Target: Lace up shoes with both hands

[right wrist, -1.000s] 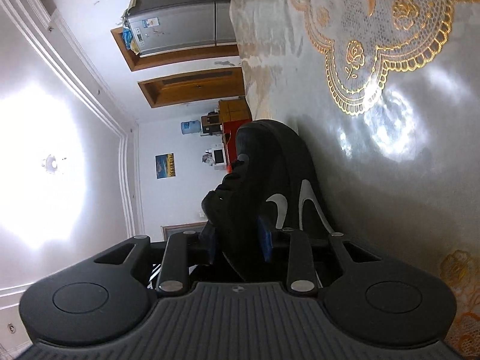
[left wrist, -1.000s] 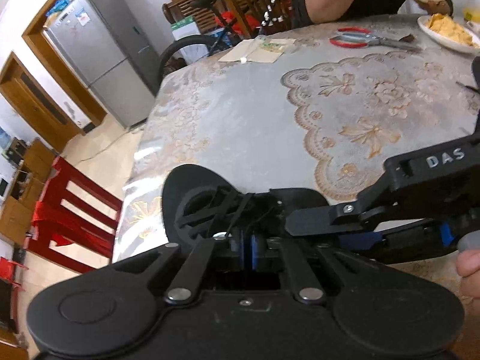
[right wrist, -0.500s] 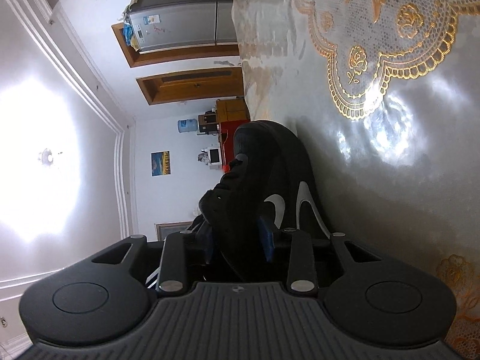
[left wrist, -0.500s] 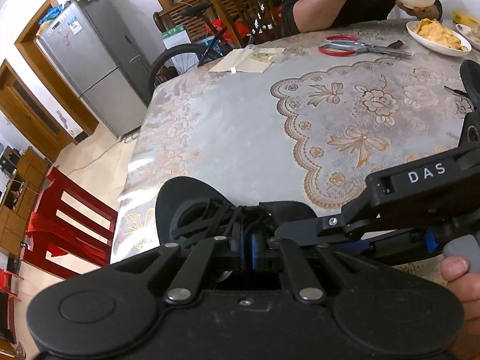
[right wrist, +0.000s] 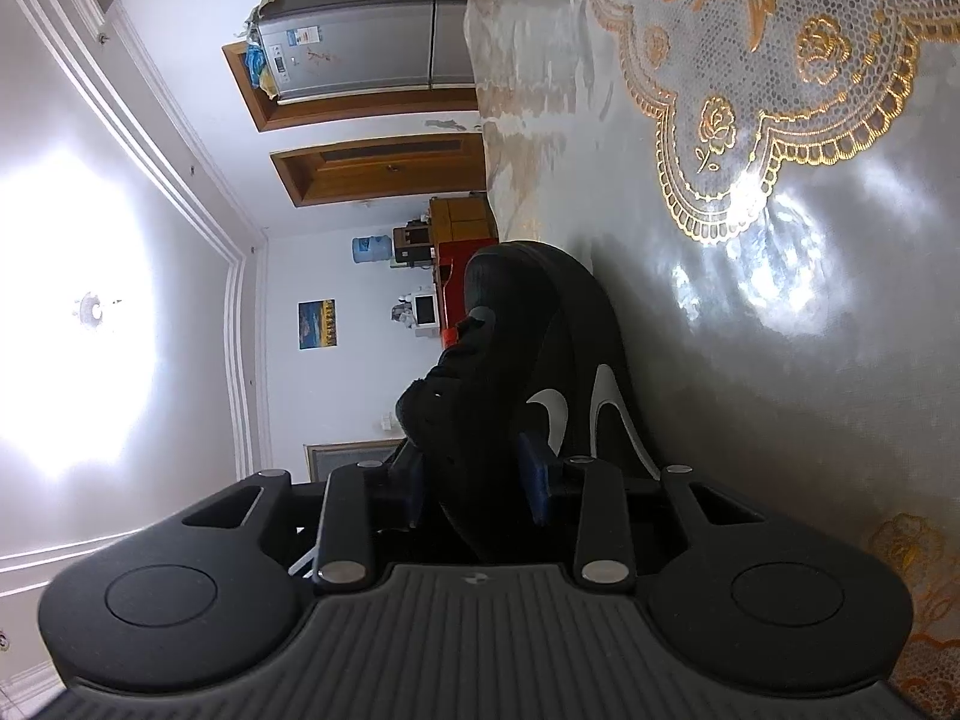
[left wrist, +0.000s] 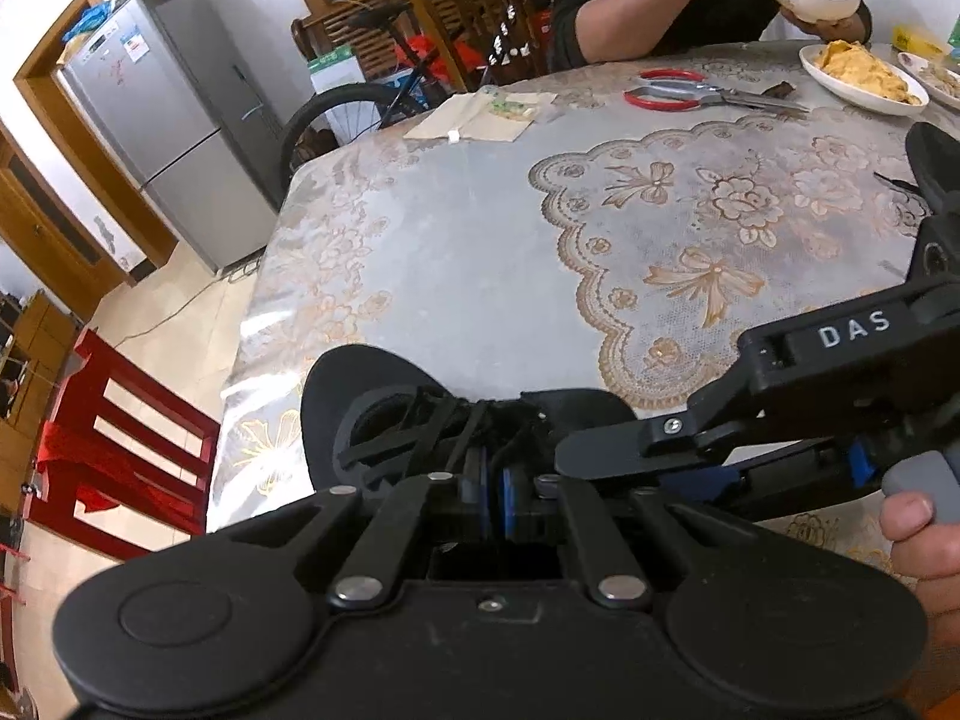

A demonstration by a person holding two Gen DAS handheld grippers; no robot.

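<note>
The right gripper is opening around the black shoe at the table's six-o'clock edge, releasing its hold; the left gripper stays pinched, apparently on lace.

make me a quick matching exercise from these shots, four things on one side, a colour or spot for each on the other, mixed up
Things:
1. shoe
2. scissors
3. fridge
4. chair

Descriptions:
a. red frame, on the floor beside the table
b. black, near table edge
c. red handles, far side of the table
d. silver, by the wooden door frame

Pairs: 1-b, 2-c, 3-d, 4-a
</note>
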